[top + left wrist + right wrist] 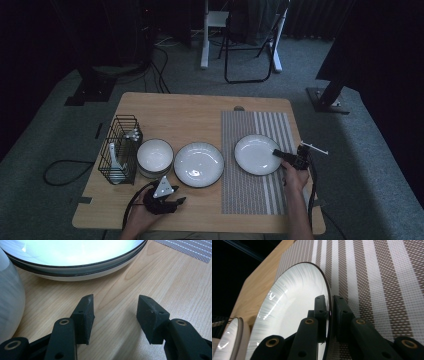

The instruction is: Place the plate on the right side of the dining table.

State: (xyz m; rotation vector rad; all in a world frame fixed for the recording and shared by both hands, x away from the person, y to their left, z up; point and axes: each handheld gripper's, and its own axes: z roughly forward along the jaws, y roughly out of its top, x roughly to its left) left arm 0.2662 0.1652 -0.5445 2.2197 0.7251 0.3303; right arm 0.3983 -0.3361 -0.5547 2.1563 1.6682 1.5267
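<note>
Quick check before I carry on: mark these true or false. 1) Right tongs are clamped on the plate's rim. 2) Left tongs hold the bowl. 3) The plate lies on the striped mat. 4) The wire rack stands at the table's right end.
1) True: the right tongs pinch the rim of the plate.
2) False: the left tongs are open over bare table, apart from the bowl.
3) True: it lies on the mat.
4) False: the rack stands at the left end, beside the bowl.
</note>
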